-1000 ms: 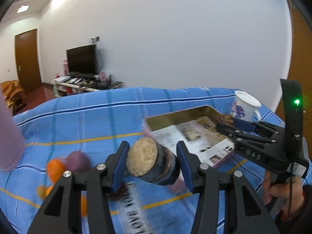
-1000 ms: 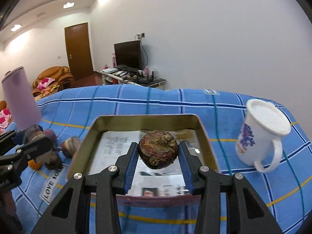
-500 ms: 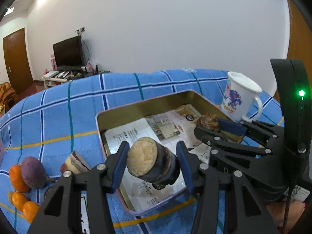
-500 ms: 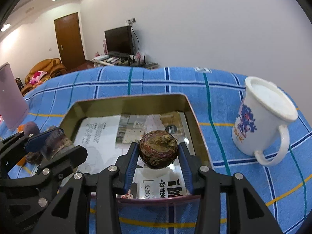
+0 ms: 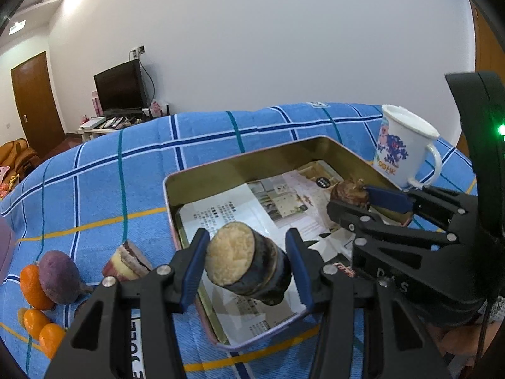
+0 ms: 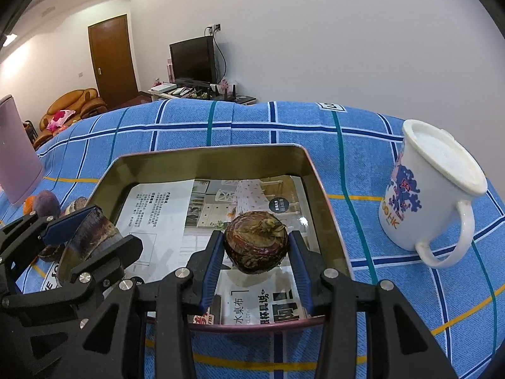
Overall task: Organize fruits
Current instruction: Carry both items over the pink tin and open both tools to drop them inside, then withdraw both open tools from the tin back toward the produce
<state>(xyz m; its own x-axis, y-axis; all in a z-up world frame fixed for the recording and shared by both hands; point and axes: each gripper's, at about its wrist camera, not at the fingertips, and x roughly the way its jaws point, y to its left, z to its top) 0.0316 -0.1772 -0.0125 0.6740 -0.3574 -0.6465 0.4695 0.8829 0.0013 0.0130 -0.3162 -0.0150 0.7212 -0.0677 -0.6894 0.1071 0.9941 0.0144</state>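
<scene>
Left wrist view. My left gripper is clenched on a cut piece of sugarcane-like stalk. It is a short cylinder with dark, glossy bark and a pale, fibrous cut face. Its long axis runs roughly along the fingers, cut face toward the camera. It hangs above the 6 o'clock end of the metal tin, just inside the near rim. The tin is a shallow rectangle with a brass-coloured inner wall and a floor lined with printed paper. I judge that release turns on this: the stalk lies straight over the liner, so a short descent should seat it. At 3 o'clock my right gripper grips a brown bulb. At 9 o'clock, small oranges, a purple fruit and a layered cut piece rest on the blue checked cloth, well apart from the tin.

Right wrist view. The right fingers grasp the bulb, round, rough and ringed, with a knobbly crown. It is held above the near right part of the liner. I judge the right hand nearer the 3 o'clock wall and the left hand nearer the 9 o'clock wall. A white lidded mug stands at 3 o'clock, outside the tin.
</scene>
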